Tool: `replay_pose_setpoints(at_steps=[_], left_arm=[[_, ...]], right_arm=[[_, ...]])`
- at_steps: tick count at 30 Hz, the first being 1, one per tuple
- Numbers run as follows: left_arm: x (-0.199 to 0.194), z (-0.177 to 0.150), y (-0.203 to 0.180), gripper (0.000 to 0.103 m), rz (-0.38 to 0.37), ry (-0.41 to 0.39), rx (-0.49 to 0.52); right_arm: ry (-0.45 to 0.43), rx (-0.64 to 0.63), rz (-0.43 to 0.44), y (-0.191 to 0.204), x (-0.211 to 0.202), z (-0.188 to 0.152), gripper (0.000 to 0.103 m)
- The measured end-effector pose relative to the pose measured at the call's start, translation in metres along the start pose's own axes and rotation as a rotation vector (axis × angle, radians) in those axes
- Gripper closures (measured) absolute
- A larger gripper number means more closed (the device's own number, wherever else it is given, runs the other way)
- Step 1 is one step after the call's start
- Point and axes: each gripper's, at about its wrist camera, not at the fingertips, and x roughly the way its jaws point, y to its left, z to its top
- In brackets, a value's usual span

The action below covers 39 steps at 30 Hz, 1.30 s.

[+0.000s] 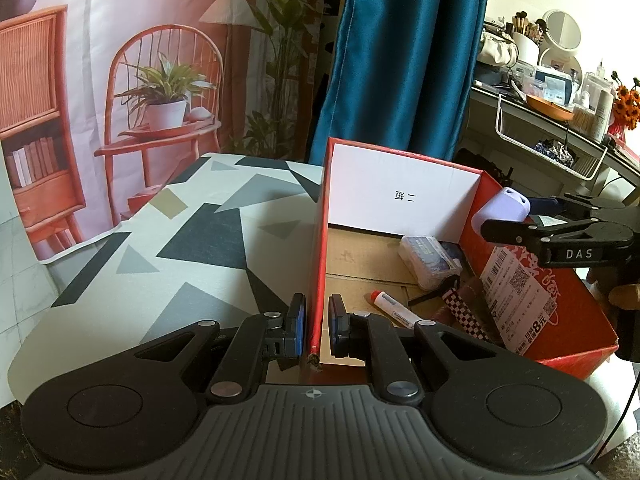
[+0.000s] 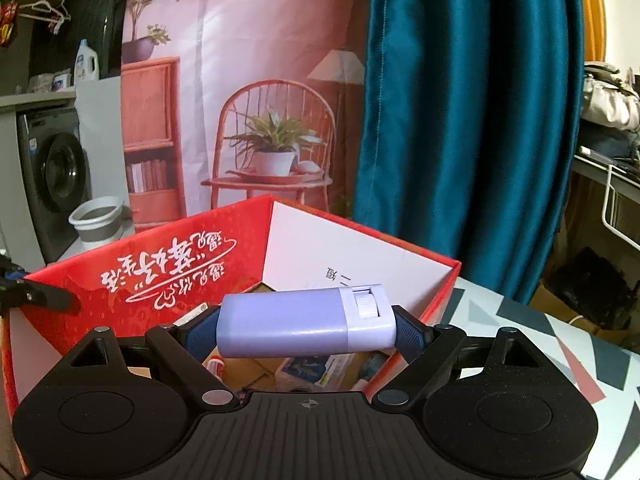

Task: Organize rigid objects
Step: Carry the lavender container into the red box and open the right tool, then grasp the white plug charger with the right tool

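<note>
A red cardboard box (image 1: 560,304) with white inner walls stands on the patterned table. My left gripper (image 1: 317,326) is shut on the box's near left wall (image 1: 320,264). My right gripper (image 2: 306,330) is shut on a lilac plastic case (image 2: 304,326), held sideways just above the box's open top (image 2: 352,248); it also shows in the left wrist view (image 1: 500,210) over the box's right wall. Inside the box lie a clear plastic case (image 1: 430,256), a white marker with a red cap (image 1: 396,308) and a checkered item (image 1: 466,312).
The table wears a grey, black and white geometric cloth (image 1: 192,240). A teal curtain (image 1: 400,60) and a printed backdrop (image 1: 120,80) hang behind. A cluttered shelf (image 1: 560,92) stands at the right. A washing machine (image 2: 52,176) and a bucket (image 2: 98,218) are at the left.
</note>
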Motion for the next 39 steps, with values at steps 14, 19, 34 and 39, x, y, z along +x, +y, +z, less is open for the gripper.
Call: replay_pose_setpoints(at_steps=[14,19,34,39], left_arm=[[0.000,0.000,-0.001,0.089,0.001,-0.001,-0.001],[0.000,0.000,0.000,0.089,-0.001,-0.001,-0.003],[0.001,0.000,0.001,0.089,-0.003,0.002,-0.011],[0.001,0.000,0.003,0.089,-0.007,0.004,-0.012]], right_arm=[[0.021,0.015,0.003,0.001,0.006,0.000,0.027],[-0.005,0.025,-0.009,-0.002,0.000,0.000,0.026],[-0.111,0.305,-0.297,-0.112,-0.038,-0.019,0.017],[-0.019,0.408,-0.418,-0.144,-0.015,-0.053,0.016]])
